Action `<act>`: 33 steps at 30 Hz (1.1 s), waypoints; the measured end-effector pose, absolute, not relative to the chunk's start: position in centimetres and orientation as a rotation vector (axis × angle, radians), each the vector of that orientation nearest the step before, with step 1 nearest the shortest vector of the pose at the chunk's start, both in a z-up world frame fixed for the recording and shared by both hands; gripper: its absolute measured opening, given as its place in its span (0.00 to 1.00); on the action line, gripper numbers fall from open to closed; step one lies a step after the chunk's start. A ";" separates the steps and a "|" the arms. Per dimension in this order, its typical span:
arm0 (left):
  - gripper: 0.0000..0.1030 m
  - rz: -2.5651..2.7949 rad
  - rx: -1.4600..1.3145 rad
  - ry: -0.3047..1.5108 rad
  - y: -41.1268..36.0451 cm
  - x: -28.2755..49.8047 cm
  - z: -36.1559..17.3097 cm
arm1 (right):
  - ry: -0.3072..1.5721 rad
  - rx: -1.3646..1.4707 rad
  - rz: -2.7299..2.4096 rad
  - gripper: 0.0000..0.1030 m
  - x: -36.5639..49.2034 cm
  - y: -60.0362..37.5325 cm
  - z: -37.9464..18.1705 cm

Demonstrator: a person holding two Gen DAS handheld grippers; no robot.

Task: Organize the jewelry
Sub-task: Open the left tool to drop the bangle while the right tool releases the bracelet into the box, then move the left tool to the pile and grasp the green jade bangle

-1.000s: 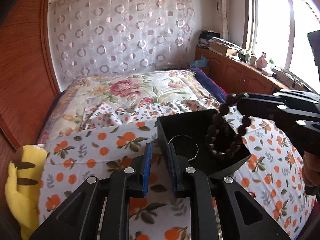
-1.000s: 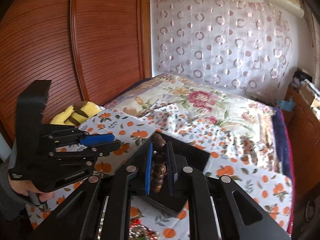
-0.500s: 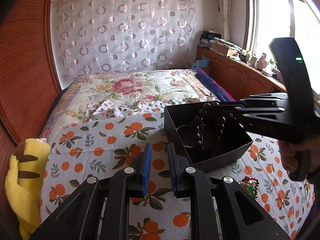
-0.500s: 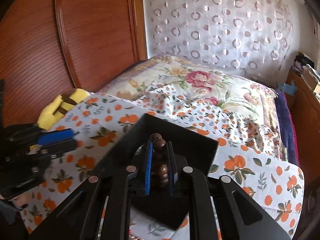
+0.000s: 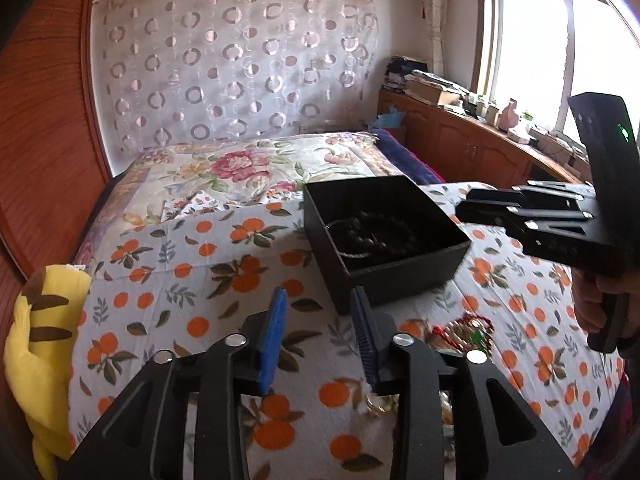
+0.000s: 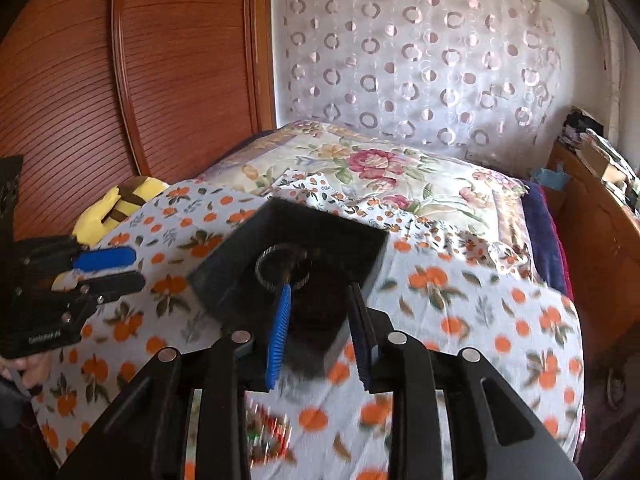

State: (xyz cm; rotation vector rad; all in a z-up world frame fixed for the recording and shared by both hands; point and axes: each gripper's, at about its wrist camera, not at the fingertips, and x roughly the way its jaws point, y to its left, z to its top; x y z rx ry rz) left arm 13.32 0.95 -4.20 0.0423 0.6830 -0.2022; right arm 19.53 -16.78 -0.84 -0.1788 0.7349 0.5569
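Observation:
A black box (image 5: 400, 280) sits on the orange-print sheet. Inside it lie a dark bead bracelet (image 5: 372, 232) and a silver bangle (image 5: 344, 254). My left gripper (image 5: 319, 300) hovers over the sheet just short of the box, its jaws opening with nothing between them. My right gripper (image 5: 464, 206) hangs beside the box's right rim. In the right wrist view that gripper (image 6: 320, 300) is above the box (image 6: 218, 274) and the bangle (image 6: 280, 266), jaws opening and empty. The left gripper (image 6: 132, 270) shows at the left there. A colourful jewelry pile (image 5: 460, 330) lies on the sheet near me.
A yellow plush toy (image 5: 44, 344) lies at the bed's left edge by the wooden wardrobe (image 6: 80, 80). A floral quilt (image 5: 248, 164) covers the far bed. A cluttered wooden cabinet (image 5: 460, 140) runs under the window at right. A person's hand (image 5: 592, 300) holds the right gripper.
The right gripper let the bead bracelet drop into the box and drew back to the right. Both grippers' jaws widened. The left gripper pulled back from the box.

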 end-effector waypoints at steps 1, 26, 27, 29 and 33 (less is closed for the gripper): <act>0.36 -0.210 0.045 0.683 0.8 13.0 -4.2 | 0.734 -0.172 0.551 0.31 18.7 -17.3 -1.1; 0.88 -0.361 0.180 0.806 -6.5 9.7 -7.9 | 0.794 -0.093 0.454 0.59 6.4 -23.6 -5.9; 0.88 -0.362 0.192 0.821 -6.8 9.9 -8.1 | 0.792 -0.091 0.456 0.59 6.3 -23.6 -5.9; 0.88 -0.356 0.206 0.840 -7.3 10.2 -8.6 | 0.787 -0.094 0.453 0.59 6.1 -23.7 -6.0; 0.88 -0.339 0.207 0.870 -7.5 11.0 -9.3 | 0.785 -0.085 0.456 0.59 5.8 -23.8 -6.5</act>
